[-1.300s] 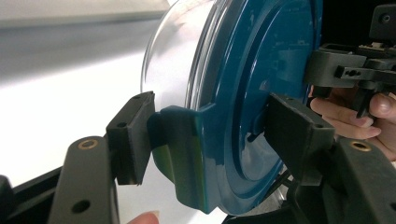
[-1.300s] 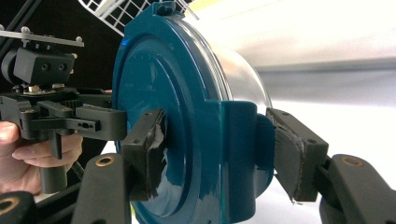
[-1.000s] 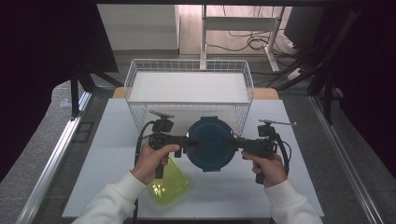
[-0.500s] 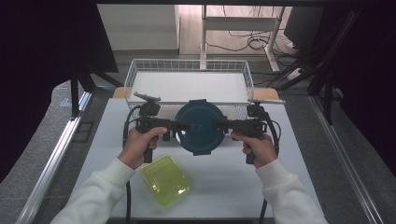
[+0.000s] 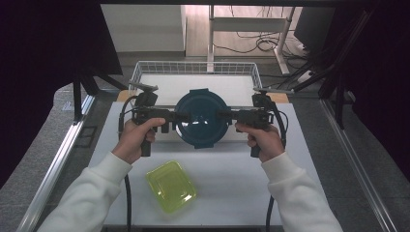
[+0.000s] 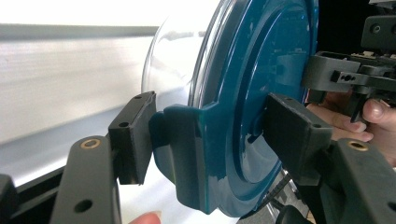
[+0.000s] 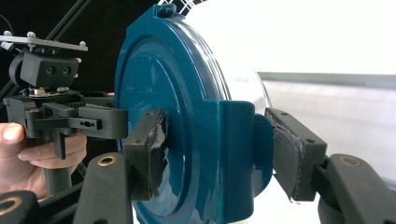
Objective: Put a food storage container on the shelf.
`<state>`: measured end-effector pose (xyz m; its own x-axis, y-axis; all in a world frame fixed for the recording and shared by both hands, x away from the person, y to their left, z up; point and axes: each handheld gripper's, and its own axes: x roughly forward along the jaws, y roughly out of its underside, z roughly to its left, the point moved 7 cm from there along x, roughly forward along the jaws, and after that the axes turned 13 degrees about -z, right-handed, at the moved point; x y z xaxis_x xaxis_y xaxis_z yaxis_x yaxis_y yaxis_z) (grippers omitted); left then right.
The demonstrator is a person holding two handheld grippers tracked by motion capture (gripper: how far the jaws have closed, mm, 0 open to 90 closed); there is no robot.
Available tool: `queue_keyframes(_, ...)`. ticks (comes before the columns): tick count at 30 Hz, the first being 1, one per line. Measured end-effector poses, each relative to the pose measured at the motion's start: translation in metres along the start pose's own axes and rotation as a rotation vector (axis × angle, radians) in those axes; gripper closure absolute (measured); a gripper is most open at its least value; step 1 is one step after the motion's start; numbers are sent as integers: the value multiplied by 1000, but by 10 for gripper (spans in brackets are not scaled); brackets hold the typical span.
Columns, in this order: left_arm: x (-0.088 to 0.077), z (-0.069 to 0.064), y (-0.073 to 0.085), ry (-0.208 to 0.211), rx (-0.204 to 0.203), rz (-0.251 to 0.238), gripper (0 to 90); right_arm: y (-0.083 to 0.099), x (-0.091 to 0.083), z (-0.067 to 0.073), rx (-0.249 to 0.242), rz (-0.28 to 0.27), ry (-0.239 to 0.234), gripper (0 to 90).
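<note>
Both grippers' jaws clenched on the teal-lidded bowl; clear glass body in left gripper view

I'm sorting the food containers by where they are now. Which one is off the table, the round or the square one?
The round container with the dark blue lid, held between both tongs by its side clips. The yellow-green square container lies on the white table.

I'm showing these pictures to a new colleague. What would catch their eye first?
A round container with a dark teal lid, held in the air between the left gripper and the right gripper, each clamped on a side latch. Behind it stands a white wire basket; a yellow-green rectangular lid lies on the white table nearer the person.
</note>
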<state>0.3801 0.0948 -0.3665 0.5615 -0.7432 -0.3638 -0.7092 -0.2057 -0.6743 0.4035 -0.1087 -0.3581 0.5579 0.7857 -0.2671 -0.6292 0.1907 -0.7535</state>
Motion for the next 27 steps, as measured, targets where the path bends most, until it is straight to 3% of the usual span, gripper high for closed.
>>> queue_keyframes(5,-1,-1,-10,1,6,-7,359,-11,4,3,-5,-6,-5,409)
queue_keyframes(15,2,-1,-49,10,22,-31,360,-41,15,5,-17,-27,-8,410)
queue_keyframes(27,12,8,-78,10,20,-37,360,-70,33,-2,-20,-25,-4,410)
